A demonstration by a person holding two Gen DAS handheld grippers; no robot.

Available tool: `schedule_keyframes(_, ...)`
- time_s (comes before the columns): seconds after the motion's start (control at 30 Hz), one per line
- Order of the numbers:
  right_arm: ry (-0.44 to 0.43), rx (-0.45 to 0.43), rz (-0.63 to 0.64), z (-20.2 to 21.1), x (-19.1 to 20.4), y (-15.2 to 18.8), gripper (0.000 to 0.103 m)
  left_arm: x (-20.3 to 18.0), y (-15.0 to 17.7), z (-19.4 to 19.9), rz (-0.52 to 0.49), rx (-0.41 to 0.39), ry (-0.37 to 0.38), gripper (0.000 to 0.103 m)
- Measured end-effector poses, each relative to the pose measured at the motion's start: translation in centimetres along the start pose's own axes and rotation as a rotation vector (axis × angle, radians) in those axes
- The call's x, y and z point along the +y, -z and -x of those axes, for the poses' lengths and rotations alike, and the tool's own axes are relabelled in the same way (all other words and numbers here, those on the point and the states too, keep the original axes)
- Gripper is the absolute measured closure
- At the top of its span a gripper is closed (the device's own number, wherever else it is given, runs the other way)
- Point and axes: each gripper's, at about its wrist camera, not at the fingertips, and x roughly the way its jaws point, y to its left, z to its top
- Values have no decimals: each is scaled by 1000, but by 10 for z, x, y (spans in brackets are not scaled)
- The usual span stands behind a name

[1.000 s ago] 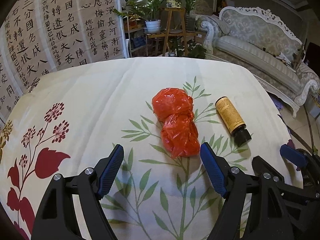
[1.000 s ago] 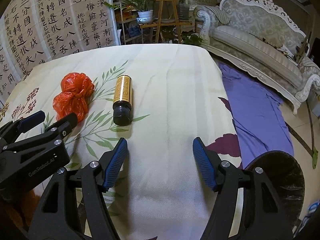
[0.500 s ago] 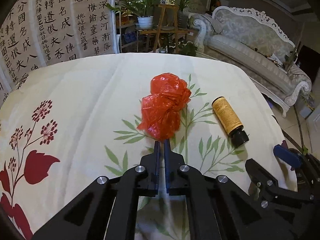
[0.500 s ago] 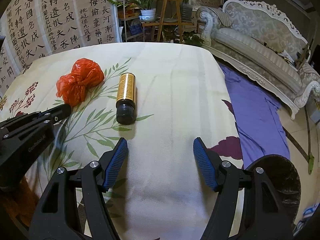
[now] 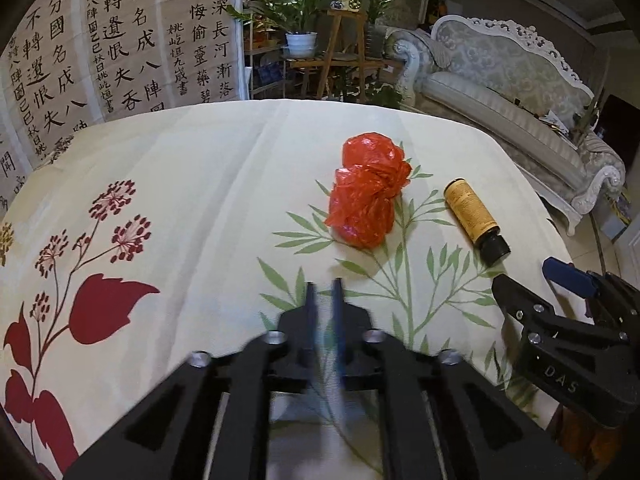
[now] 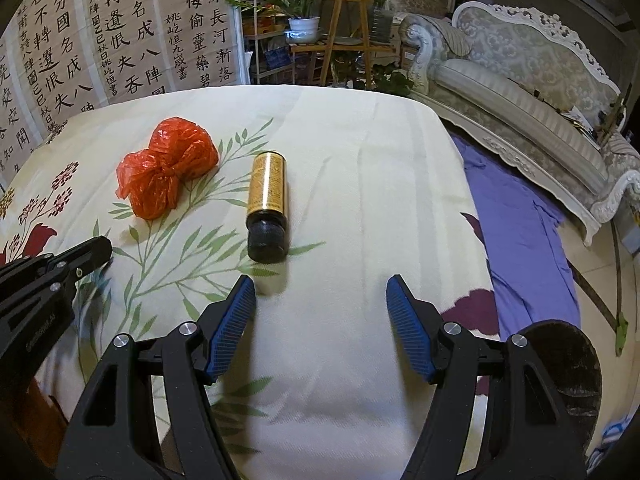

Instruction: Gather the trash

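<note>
A crumpled red plastic bag (image 5: 368,190) lies on the floral tablecloth (image 5: 200,184); it also shows in the right wrist view (image 6: 166,172). A small amber bottle with a gold label and black cap (image 5: 476,218) lies on its side to the bag's right, also in the right wrist view (image 6: 267,204). My left gripper (image 5: 324,292) is almost shut and blurred, holding nothing, short of the bag. My right gripper (image 6: 320,300) is open and empty, just short of the bottle's cap.
A dark round bin (image 6: 568,364) stands below the table's right edge. A purple cloth (image 6: 524,232) lies on the floor by an ornate white sofa (image 6: 532,80). Calligraphy screens (image 5: 100,40) and potted plants (image 5: 300,20) stand behind the table.
My left gripper closed from wide open, nudging the red bag, then drew back and to the left with nothing in it. The right gripper stayed open and edged toward the bottle.
</note>
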Motion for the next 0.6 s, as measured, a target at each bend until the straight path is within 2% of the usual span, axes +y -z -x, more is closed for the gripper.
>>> schedule_keyframes(0.3, -4, 1, 5, -13, 11, -20, 37, -4, -6, -4, -29, -9, -15, 51)
schedule_keyframes(0.47, -1, -3, 18, -19, 15, -30, 44, -1, -9, -7, -31, -11, -23, 48)
schedule_keyframes(0.6, -6, -9, 22, -22, 15, -35, 59, -2, -10, -8, -33, -12, -25, 47)
